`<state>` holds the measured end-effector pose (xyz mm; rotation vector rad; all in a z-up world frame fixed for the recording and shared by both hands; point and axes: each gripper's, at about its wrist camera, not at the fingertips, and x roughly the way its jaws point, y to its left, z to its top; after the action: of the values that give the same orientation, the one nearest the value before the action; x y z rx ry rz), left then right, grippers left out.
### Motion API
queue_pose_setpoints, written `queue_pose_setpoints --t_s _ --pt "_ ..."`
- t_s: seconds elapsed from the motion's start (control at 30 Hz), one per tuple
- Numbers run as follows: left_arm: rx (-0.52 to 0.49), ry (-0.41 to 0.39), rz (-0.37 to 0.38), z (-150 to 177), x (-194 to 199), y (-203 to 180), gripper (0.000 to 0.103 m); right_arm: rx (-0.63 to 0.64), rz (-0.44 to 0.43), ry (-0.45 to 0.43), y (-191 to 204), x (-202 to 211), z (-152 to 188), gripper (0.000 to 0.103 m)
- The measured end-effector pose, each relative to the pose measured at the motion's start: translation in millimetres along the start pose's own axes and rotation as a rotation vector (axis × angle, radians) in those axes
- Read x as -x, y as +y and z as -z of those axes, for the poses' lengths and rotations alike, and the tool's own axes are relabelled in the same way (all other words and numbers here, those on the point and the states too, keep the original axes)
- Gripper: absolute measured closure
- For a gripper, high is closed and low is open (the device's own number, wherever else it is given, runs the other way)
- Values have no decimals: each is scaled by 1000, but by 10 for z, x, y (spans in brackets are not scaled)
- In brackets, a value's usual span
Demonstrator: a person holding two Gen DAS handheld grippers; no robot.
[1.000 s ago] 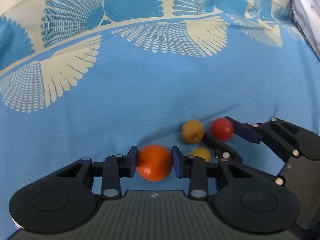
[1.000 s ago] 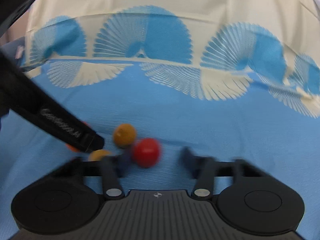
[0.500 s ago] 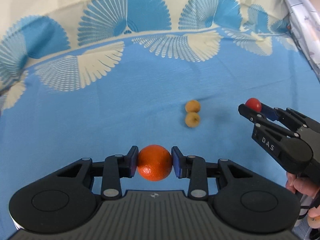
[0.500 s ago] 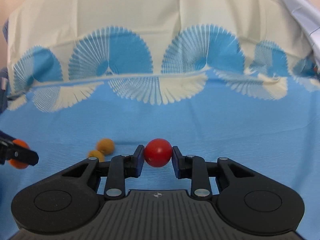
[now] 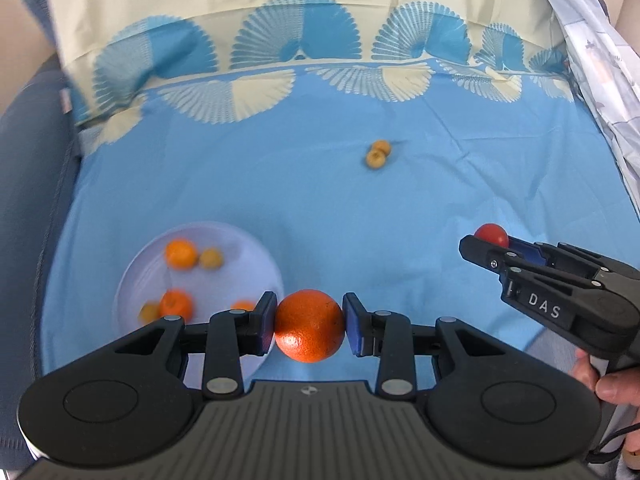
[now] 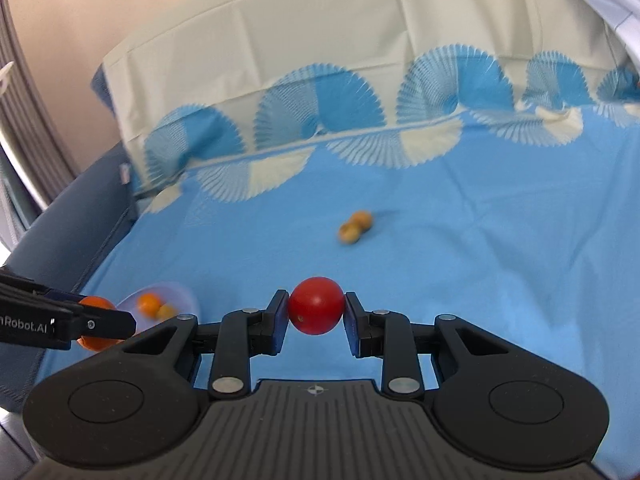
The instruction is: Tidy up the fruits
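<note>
Left gripper: jaws clamped on a round orange citrus fruit, blue pads touching both its sides, fruit held off the cloth. In the right wrist view that gripper enters from the left edge, with the orange fruit partly hidden behind its black finger.

Right gripper: jaws closed on a small glossy red tomato-like fruit, pads touching left and right sides. In the left wrist view the same gripper sits at the right, well apart from the left one, the red fruit showing at its tip. Person's hand wraps the handle at the far right edge.

Surface: a blue cloth with cream and blue fan pattern, cream border along the far side.

Pale lavender round plate lies on the cloth, just left of and partly behind the left gripper's left finger. On it: several small orange citrus fruits and a couple of smaller yellow-brown round fruits; blurred, exact count unclear. In the right wrist view the plate shows at lower left, partly hidden.

Two small yellow-brown round fruits lie on the cloth beyond both grippers, touching each other, well apart from the plate; also seen in the right wrist view, blurred.

Dark blue upholstered edge runs along the left of the cloth. White patterned fabric hangs at upper right.
</note>
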<state>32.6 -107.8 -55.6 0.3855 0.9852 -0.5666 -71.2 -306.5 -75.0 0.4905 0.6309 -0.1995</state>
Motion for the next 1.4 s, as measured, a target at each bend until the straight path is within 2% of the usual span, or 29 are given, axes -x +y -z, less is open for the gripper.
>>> queue_pose_setpoints --t_s 0.17,0.4,0.7,1.0,1.4 --pt "46 -25 -11 401 380 203 63 15 -56 32 314 338 188 72" --pt "103 -78 -41 827 783 426 63 105 -90 18 768 789 403 72" --pt "167 -110 -53 1213 1084 635 63 161 -130 43 1185 1067 577 72" --pt "212 -129 -56 1363 1176 806 63 237 -147 45 1507 1189 706 72" --pt "243 -140 -59 1380 1209 903 63 289 -146 39 1642 1240 733 72"
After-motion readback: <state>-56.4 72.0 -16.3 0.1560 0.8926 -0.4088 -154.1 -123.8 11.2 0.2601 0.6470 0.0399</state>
